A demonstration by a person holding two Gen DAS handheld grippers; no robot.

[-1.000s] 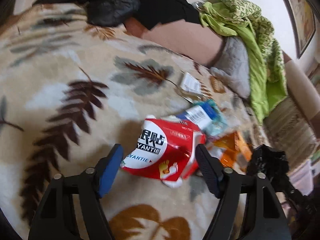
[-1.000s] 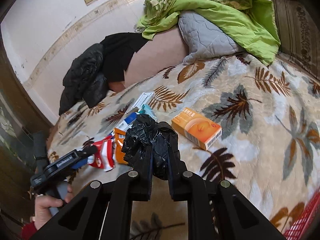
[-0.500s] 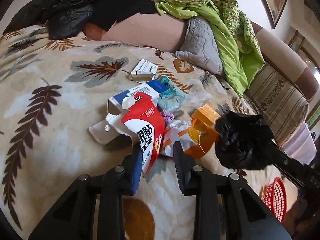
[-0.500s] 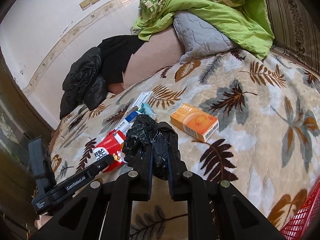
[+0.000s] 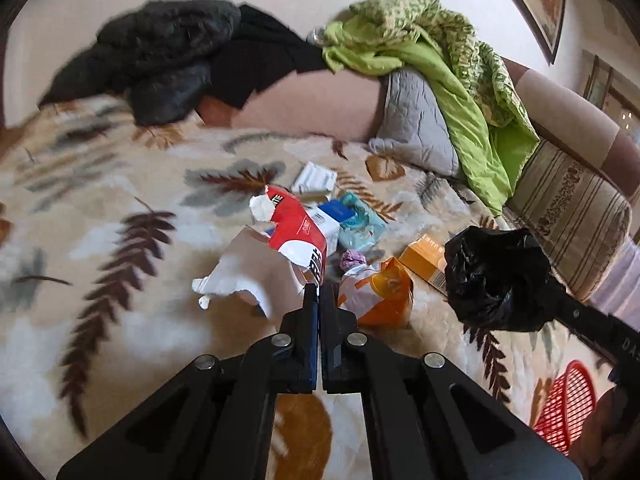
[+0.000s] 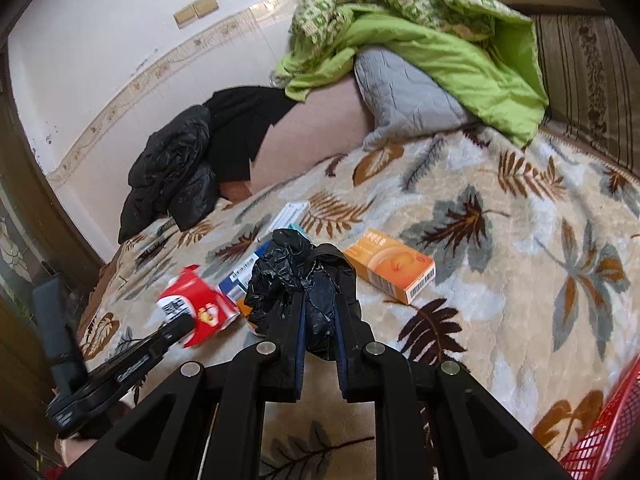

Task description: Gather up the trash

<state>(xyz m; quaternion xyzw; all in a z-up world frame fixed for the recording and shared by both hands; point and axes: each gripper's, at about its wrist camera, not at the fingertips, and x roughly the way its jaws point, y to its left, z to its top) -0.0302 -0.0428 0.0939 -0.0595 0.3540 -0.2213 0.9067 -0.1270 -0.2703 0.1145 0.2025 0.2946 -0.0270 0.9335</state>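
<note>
My left gripper [image 5: 319, 300] is shut on the edge of a torn red and white snack wrapper [image 5: 294, 226], which hangs lifted off the leaf-patterned blanket [image 5: 120, 272]. The right wrist view shows that wrapper [image 6: 196, 308] at the left gripper's tip [image 6: 182, 324]. My right gripper [image 6: 320, 300] is shut on a crumpled black plastic bag [image 6: 300, 276], held above the blanket; the bag [image 5: 496, 280] hides the fingertips in the left wrist view. Loose trash lies nearby: an orange box [image 6: 390, 266], an orange pouch [image 5: 380, 292], a blue and white box [image 5: 334, 220], a teal packet [image 5: 358, 220].
A small white box [image 5: 314, 178] lies further back. A red mesh basket [image 5: 564, 408] stands at the lower right. Black jackets [image 6: 176, 176], a grey pillow [image 6: 404, 100] and a green quilt [image 6: 440, 52] are piled against the back of the bed.
The left jaws closed from wide open onto the red wrapper and lifted it up and back. The right gripper kept still with the black bag.
</note>
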